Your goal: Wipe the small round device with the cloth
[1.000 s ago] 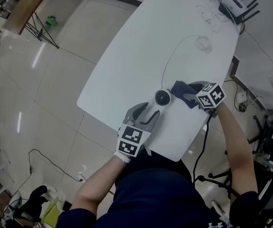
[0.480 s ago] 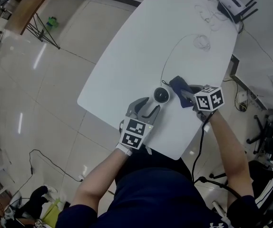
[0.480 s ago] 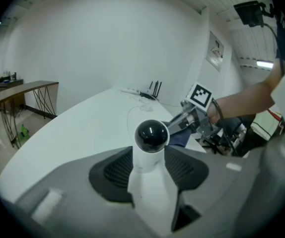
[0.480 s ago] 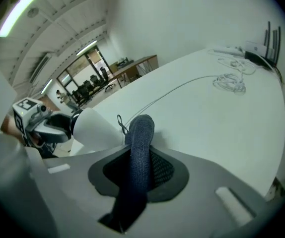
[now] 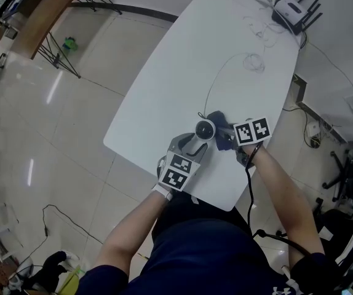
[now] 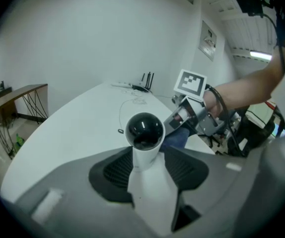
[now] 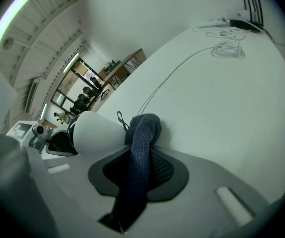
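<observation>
The small round device (image 5: 205, 128), white with a black dome (image 6: 144, 129), sits between the jaws of my left gripper (image 5: 196, 139), whose pads press its white body (image 6: 147, 182). My right gripper (image 5: 227, 134) is shut on a dark blue cloth (image 7: 141, 150). The cloth's bunched end (image 5: 218, 123) lies against the device's white side (image 7: 96, 132). In the left gripper view the right gripper (image 6: 194, 115) sits just right of the dome, with the cloth (image 6: 176, 139) below it. A thin cable (image 7: 182, 66) runs from the device across the table.
The white table (image 5: 182, 60) carries a router with antennas (image 5: 290, 6) and a coil of cable (image 5: 254, 61) at its far end. Both grippers work near the table's front edge. A tiled floor and a wooden desk (image 5: 47, 11) lie to the left.
The right gripper has closed on the cloth and carried it left against the device. The left gripper has kept the device between its jaws.
</observation>
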`<state>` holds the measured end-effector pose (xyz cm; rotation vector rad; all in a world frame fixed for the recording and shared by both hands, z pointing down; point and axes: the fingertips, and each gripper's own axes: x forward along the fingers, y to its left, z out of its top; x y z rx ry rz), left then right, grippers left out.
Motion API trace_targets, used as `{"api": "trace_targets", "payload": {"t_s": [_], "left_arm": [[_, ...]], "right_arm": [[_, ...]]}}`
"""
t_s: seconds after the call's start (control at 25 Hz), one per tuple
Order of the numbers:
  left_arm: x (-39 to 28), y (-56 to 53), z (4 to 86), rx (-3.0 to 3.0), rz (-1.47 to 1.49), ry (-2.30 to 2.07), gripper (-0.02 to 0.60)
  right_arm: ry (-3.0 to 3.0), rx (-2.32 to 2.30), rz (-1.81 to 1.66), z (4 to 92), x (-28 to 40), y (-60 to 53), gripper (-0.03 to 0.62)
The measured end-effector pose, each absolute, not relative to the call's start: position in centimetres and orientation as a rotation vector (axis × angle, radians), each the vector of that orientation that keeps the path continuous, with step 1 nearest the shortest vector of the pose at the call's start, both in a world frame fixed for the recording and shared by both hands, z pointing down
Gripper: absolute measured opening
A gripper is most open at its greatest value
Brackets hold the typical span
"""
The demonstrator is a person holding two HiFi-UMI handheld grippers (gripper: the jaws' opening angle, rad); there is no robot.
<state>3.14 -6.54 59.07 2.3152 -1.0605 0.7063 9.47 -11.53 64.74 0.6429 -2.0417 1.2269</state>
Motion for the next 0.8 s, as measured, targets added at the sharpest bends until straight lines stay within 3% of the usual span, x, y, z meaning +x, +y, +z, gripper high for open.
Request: {"api": "trace_targets", "payload": {"t_s": [0.36, 0.56, 0.8], "left_arm": [[3.4, -6.7, 59.9, 2.333, 0.743, -1.022, 0.199], [3.4, -6.6, 60.1, 2.342, 0.763, -1.016, 0.199], [3.5, -6.2, 60.4, 2.330, 0.755, -0.999, 0.199]], "right_arm": [[-2.240, 0.713, 1.289, 59.8, 8.7, -10.9, 0.069], [-2.334, 0.756, 0.965, 56.2, 8.2, -11.0, 0.071], [-2.314, 0.634, 0.322, 53.2, 6.0, -9.7, 0.071]]}}
